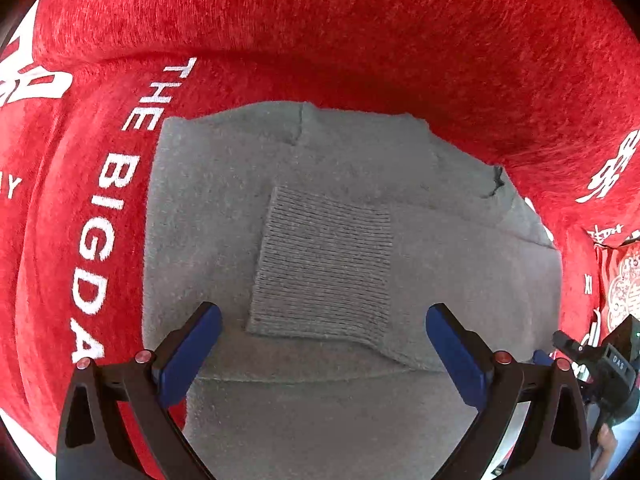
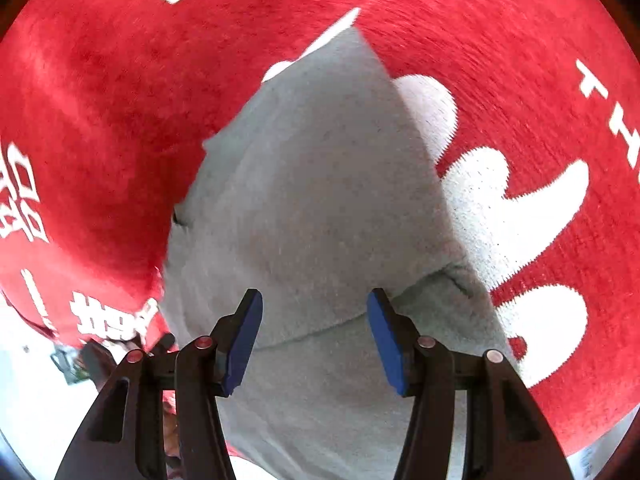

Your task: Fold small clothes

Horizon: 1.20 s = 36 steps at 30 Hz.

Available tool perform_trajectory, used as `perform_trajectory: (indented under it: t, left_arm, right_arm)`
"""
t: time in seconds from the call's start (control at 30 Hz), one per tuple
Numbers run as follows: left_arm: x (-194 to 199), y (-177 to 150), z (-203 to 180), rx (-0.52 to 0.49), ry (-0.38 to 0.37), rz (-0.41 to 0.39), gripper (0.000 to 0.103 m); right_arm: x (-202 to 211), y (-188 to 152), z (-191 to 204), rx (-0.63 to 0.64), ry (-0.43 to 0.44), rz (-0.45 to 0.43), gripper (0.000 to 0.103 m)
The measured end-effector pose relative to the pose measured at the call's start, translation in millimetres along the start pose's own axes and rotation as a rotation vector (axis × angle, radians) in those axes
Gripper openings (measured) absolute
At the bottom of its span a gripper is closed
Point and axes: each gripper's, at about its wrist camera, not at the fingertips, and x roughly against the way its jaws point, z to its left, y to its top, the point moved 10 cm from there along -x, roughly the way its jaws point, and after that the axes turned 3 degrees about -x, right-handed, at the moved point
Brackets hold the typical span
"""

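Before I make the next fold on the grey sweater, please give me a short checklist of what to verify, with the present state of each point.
1. Left hand-held gripper open, nothing pinched: ok; the blue pads stand apart above the fabric.
2. Right hand-held gripper open, nothing pinched: ok; the grey cloth shows between the pads but is not clamped.
3. Ribbed cuff folded in onto the body of the grey sweater: ok.
4. Sweater lies wholly on the red cloth: cannot tell; its near edge is hidden behind the grippers.
5. Fabric flat before folding: not ok; a crease runs by the right gripper.
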Motion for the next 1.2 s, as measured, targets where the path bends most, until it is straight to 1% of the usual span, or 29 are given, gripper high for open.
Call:
perform_trajectory:
  t: [0.1, 0.13, 0.17, 0.23, 0.27, 0.3, 0.33, 0.37, 0.4, 0.43, 0.57, 0.63, 0.67, 0.7, 0.77, 0.8, 0.83, 0.87, 0.9, 0.93, 0.97, 1.0, 1.07, 1.1, 1.13, 1.17, 1.2]
  left_arm:
    - [0.0, 1.6, 4.5, -0.001, 0.010, 0.004, 0.103]
    - [-0.6, 2.8, 5.2, 0.000, 0.005, 0.005, 0.100]
    - [-0.9, 3.7, 5.4, -0.004, 0.001, 0.006, 0.096]
    - [-0.9, 4.8, 5.8, -0.027, 0.012, 0.014, 0.080]
    - [-1.9, 4.8, 5.5, -0.043, 0.028, 0.016, 0.073]
    - [-2.0, 4.9, 4.8, -0.067, 0.054, 0.018, 0.048]
    - [-2.2, 3.9, 5.3, -0.091, 0.082, 0.025, 0.017]
    - [-1.8, 3.5, 5.9, -0.099, 0.092, 0.026, 0.011]
    - [1.8, 3.4, 5.3, -0.092, 0.073, 0.018, 0.011]
    - [5.5, 3.3, 4.7, -0.086, 0.060, 0.011, 0.010]
    - [26.5, -6.1, 2.3, -0.114, 0.035, -0.015, 0.010]
    - [27.4, -15.6, 3.9, -0.123, 0.041, -0.005, 0.010]
    - [24.8, -21.2, 6.6, -0.129, 0.057, 0.005, 0.009]
    - [19.3, -26.6, 10.5, -0.135, 0.084, 0.018, 0.006]
    - [11.2, -32.6, 15.5, -0.122, 0.100, 0.029, 0.006]
    - [12.3, -32.6, 17.2, -0.114, 0.095, 0.019, 0.006]
    - [14.4, -31.8, 18.3, -0.116, 0.102, 0.016, 0.006]
    - [17.3, -30.5, 19.7, -0.131, 0.122, 0.011, 0.006]
    - [19.2, -29.7, 20.6, -0.143, 0.137, 0.008, 0.006]
    - [21.6, -28.9, 21.7, -0.156, 0.151, 0.009, 0.006]
    - [25.0, -27.9, 23.0, -0.162, 0.161, 0.009, 0.006]
    - [29.2, -26.6, 24.0, -0.164, 0.167, 0.005, 0.006]
    - [39.1, -22.6, 24.8, -0.170, 0.181, -0.014, 0.006]
    - [45.0, -20.0, 24.9, -0.177, 0.191, -0.028, 0.006]
    - [48.6, -17.8, 22.8, -0.186, 0.198, -0.039, 0.006]
    - [50.2, -16.7, 22.2, -0.192, 0.199, -0.043, 0.006]
    - [50.2, -13.6, 19.6, -0.195, 0.201, -0.044, 0.006]
  right_arm:
    - [5.0, -4.1, -4.5, -0.036, 0.020, 0.012, 0.057]
    - [17.6, -2.8, -15.8, -0.041, 0.023, 0.014, 0.057]
    - [18.8, -5.2, -18.5, -0.044, 0.027, 0.015, 0.057]
    - [15.3, -5.5, -24.7, -0.051, 0.024, 0.002, 0.057]
    - [13.6, -2.6, -28.2, -0.066, 0.029, -0.004, 0.057]
    - [7.9, -3.0, -26.4, -0.088, 0.047, -0.012, 0.057]
    - [4.8, -1.5, -24.9, -0.112, 0.069, -0.026, 0.052]
    - [6.3, 1.9, -23.0, -0.121, 0.083, -0.039, 0.022]
    - [6.2, 4.2, -22.0, -0.114, 0.079, -0.043, 0.005]
    - [6.8, 6.1, -20.9, -0.088, 0.046, -0.042, 0.006]
    - [23.3, 10.5, -9.0, 0.036, 0.013, -0.053, 0.006]
    - [31.8, 14.0, -9.7, 0.093, -0.014, -0.058, 0.006]
    - [32.4, 15.0, -13.1, 0.107, -0.032, -0.056, 0.006]
    - [31.3, 16.1, -21.4, 0.119, -0.060, -0.046, 0.006]
    - [20.6, 15.2, -37.3, 0.107, -0.090, -0.005, 0.007]
    - [15.1, 11.9, -44.8, 0.090, -0.082, 0.032, 0.007]
    - [16.7, 8.8, -48.8, 0.072, -0.057, 0.048, 0.007]
    - [18.3, 7.2, -49.5, 0.058, -0.047, 0.060, 0.011]
    - [21.2, 2.6, -50.5, 0.054, -0.055, 0.090, 0.015]
    - [23.9, -0.8, -50.5, 0.062, -0.067, 0.100, 0.022]
    - [29.7, -4.3, -48.3, 0.089, -0.084, 0.094, 0.026]
    - [37.0, -5.6, -44.8, 0.127, -0.093, 0.078, 0.026]
    - [58.2, 0.9, -32.4, 0.202, -0.075, 0.000, 0.026]
    - [68.1, 9.1, -27.9, 0.216, -0.070, -0.049, 0.030]
    - [76.2, 23.7, -27.1, 0.200, -0.073, -0.104, 0.042]
    - [78.8, 36.4, -30.0, 0.167, -0.066, -0.126, 0.049]
    - [75.3, 50.2, -34.6, 0.119, -0.051, -0.127, 0.049]
